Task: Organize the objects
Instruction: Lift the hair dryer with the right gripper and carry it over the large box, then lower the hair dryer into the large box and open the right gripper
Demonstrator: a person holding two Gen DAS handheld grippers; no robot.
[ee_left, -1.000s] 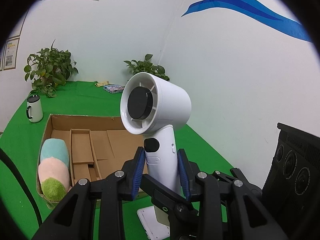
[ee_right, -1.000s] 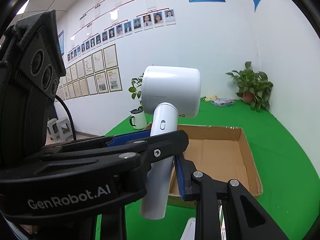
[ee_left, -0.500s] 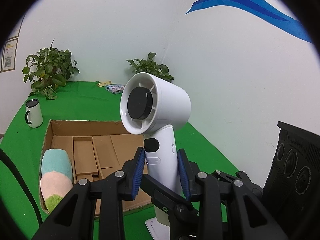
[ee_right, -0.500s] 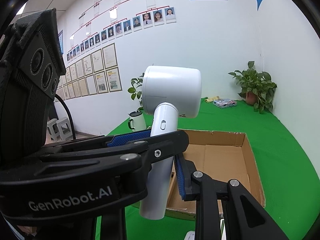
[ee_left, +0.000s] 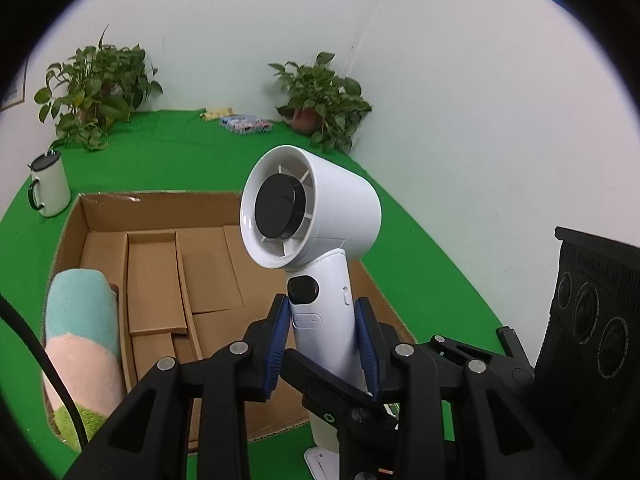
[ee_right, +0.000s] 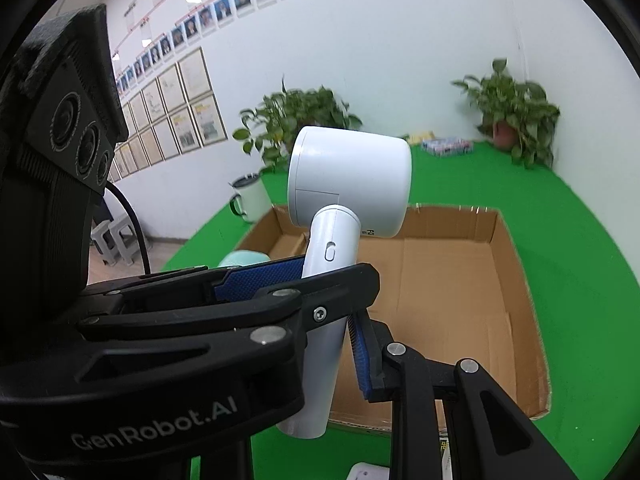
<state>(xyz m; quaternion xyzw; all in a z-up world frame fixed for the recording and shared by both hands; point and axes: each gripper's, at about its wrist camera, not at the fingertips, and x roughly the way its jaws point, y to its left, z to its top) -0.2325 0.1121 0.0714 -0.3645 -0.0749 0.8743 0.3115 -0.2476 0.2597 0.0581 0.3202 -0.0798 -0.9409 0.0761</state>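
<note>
Gripping a smooth white handheld fan (ee_left: pixel 320 240) with both tongs, left gripper (ee_left: pixel 322 344) and right gripper (ee_right: pixel 320 312) clamped on its handle; handle upright, drum mouth facing 9 o'clock, above the corrugated cardboard box (ee_left: pixel 168 208).

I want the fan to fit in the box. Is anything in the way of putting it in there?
Nothing visible blocks it. Both the left gripper and the right gripper hold the white fan above the cardboard box. The plush toy lies along one side wall, and the floor beside it is bare.
</note>
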